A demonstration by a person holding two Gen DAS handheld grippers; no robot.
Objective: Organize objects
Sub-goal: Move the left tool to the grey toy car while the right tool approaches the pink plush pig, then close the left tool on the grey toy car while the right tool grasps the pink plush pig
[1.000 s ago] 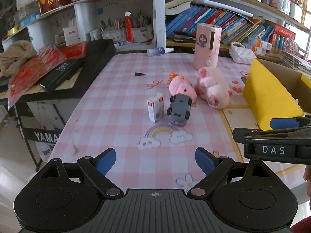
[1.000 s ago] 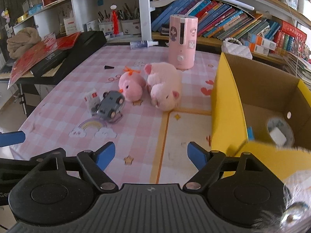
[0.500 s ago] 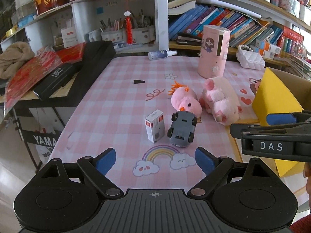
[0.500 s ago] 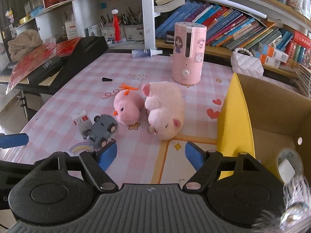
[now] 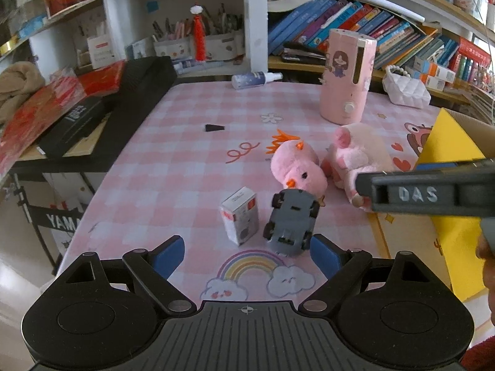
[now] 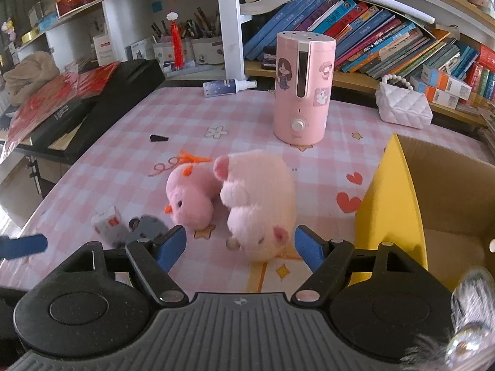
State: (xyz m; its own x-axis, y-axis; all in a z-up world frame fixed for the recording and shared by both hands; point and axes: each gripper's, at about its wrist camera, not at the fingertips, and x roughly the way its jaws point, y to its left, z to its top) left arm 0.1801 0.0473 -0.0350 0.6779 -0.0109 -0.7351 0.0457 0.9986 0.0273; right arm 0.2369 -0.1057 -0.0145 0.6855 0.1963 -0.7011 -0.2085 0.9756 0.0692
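Standing upright on the pink-checked bench [image 6: 123,142], the tall pink humidifier [image 6: 304,86] serves as the landmark for everything else. Just in front of it lie two plush toys side by side and touching: the pale pink pig [image 6: 260,204] on its side and, to the pig's left, the pink chick [image 6: 190,199] with an orange crest. Further forward and left of the humidifier an upturned grey toy car [image 5: 290,219] leans against the chick, wheels in the air, and a small white and red box [image 5: 240,218] stands just beside the car.

To the right and forward of the humidifier sits the open cardboard box [image 6: 445,191] with a yellow flap [image 6: 389,204] raised on its near-left side; only bare cardboard of the inside shows, and the rest is cut off at the edge of the view. Behind the humidifier a blue spray bottle [image 6: 229,87] lies on its side at the bench's back edge, and a white quilted purse [image 6: 403,108] rests on the bookshelf to its right.

The left gripper [image 5: 247,255] hangs over the rainbow print with its blue fingers [image 5: 168,255] spread wide and empty, the car just ahead of the right one. The right gripper [image 6: 240,244] has its fingers parted around the pig's snout end, not pressing on it.
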